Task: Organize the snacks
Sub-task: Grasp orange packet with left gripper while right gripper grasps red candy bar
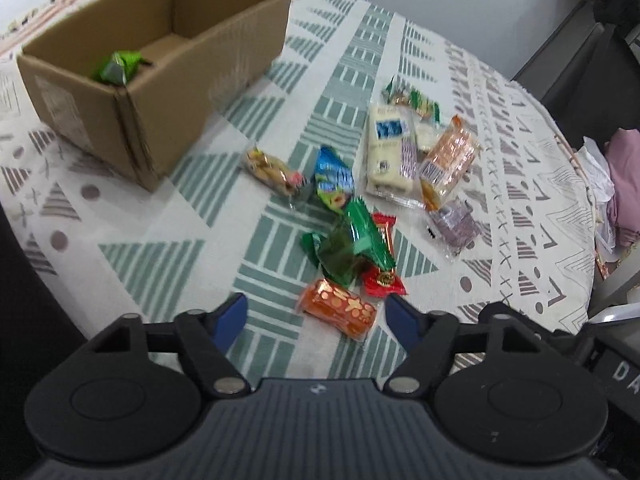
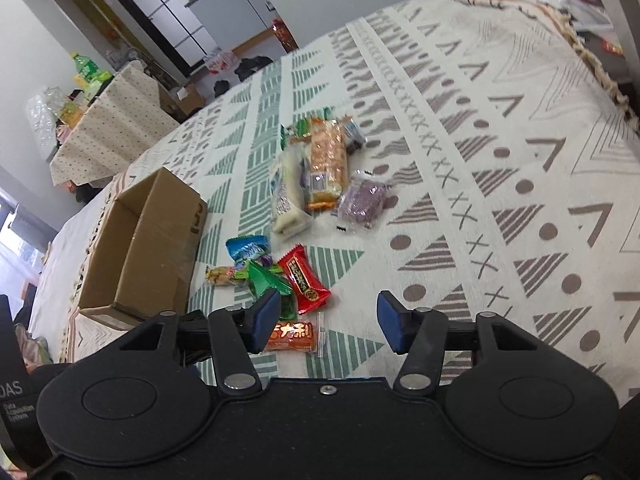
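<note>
An open cardboard box (image 1: 132,92) stands at the left of the table and holds one green snack packet (image 1: 118,67). Several wrapped snacks lie loose on the patterned cloth: an orange packet (image 1: 338,312), a red packet (image 1: 382,276), a green packet (image 1: 356,240), a blue packet (image 1: 334,178), a white cracker pack (image 1: 390,152) and a purple packet (image 1: 456,226). My left gripper (image 1: 316,316) is open and empty, its fingers either side of the orange packet, above it. My right gripper (image 2: 328,320) is open and empty, above the cloth just right of the orange packet (image 2: 294,336) and the red packet (image 2: 306,280). The box (image 2: 140,248) is at its left.
The table's right edge (image 1: 588,240) drops off beside a pile of pink cloth (image 1: 624,184). A second small covered table (image 2: 108,132) with bottles stands far off in the room.
</note>
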A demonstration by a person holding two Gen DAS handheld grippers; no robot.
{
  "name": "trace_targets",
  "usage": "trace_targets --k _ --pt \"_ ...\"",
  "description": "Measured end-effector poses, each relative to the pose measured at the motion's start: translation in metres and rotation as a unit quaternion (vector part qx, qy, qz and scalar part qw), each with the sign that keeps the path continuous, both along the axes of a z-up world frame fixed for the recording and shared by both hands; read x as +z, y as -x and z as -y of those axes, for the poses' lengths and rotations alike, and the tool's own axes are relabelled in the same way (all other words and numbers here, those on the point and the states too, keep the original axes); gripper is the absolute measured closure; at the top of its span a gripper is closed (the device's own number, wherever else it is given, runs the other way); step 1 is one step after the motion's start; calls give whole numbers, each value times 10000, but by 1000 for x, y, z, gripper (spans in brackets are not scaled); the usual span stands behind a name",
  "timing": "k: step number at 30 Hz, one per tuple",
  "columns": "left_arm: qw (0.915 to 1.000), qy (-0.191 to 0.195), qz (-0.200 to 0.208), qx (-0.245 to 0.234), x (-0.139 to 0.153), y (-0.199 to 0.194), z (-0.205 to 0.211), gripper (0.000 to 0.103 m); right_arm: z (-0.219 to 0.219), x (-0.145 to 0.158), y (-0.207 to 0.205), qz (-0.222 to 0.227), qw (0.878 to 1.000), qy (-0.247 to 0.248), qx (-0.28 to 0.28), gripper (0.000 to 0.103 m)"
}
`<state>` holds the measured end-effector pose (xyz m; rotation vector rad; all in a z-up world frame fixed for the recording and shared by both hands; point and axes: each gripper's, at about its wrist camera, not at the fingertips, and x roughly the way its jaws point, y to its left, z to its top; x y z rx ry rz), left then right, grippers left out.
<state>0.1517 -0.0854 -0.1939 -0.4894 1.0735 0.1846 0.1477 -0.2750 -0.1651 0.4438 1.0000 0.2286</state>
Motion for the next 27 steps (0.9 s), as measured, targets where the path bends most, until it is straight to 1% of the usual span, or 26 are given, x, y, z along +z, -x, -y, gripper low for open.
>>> trace_targets --k 2,3,5,7,12,15,17,19,24,27 --pt "9999 127 -78 39 -8 -3 1 39 0 -4 -3 -74 10000 -46 -46 52" --pt "9998 151 -97 48 -11 -5 2 43 1 -5 -4 -101 9999 -71 -89 56" --pt "9997 212 -102 102 -14 -7 3 45 5 -8 -7 -143 9997 -86 -193 59" --pt "9995 273 -128 127 -18 -10 5 48 8 -11 -8 -172 9994 -134 -268 60" --pt "9988 369 -257 195 -31 -20 9 51 6 -18 -15 -284 9992 -156 -243 63" --pt "9990 303 -212 240 -34 -25 10 52 4 -22 -20 -350 9990 -203 -193 64" --pt "9993 242 -168 250 -35 -27 10 57 3 -25 -23 -400 9988 -234 -151 64" --pt "9994 188 -143 257 -35 -29 9 60 2 -28 -26 -443 9986 -281 -114 64" --pt "9992 -64 -119 375 -31 -28 2 61 -5 -35 -34 -546 9979 -338 6 64" --pt "9991 -101 -113 407 -30 -29 -7 62 -13 -40 -39 -590 9978 -302 95 64"
